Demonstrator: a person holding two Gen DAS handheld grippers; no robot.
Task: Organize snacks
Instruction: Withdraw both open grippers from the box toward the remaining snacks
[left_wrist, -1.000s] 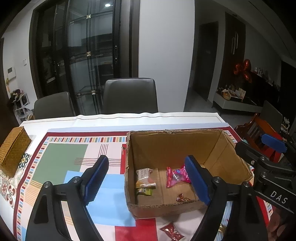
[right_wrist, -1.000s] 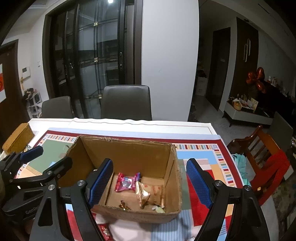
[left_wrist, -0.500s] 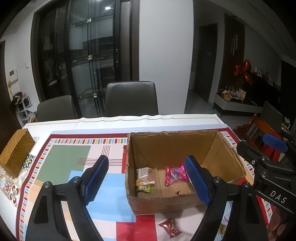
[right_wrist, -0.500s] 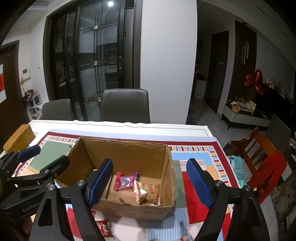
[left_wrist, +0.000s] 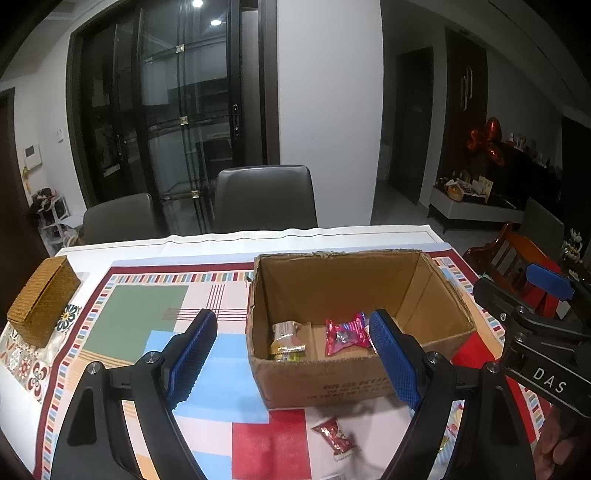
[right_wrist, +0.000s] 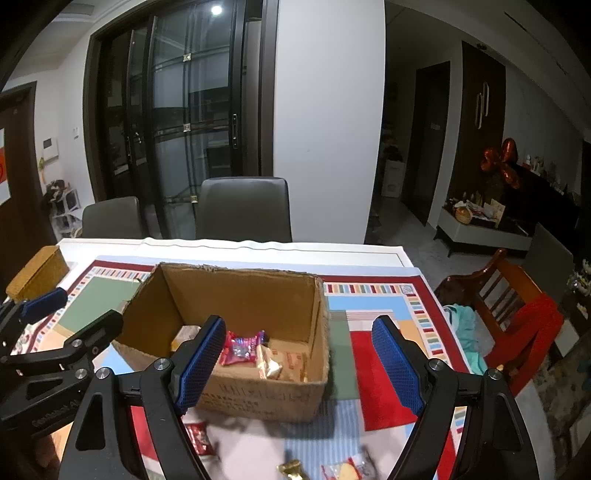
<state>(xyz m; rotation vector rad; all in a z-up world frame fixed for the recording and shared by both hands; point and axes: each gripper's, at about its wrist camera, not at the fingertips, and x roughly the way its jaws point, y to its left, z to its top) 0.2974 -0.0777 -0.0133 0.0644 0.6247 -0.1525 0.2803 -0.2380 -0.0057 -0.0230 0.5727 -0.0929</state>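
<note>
Snacks are partly sorted: a pink packet (left_wrist: 345, 332) and a tan wrapper (left_wrist: 287, 340) lie inside the open cardboard box (left_wrist: 332, 384) at mid-table, while a red candy (left_wrist: 334, 435) and other wrapped pieces (right_wrist: 345, 470) lie loose on the patterned tablecloth (left_wrist: 147, 310) in front of it. Both the left gripper (left_wrist: 291, 354) and right gripper (right_wrist: 303, 362) hover with jaws wide apart, holding nothing. Judging by this, the next move calls for lowering onto a loose piece. Dark chairs (left_wrist: 264, 197) and glass doors stand behind; a woven box (left_wrist: 44, 299) sits far left.
</note>
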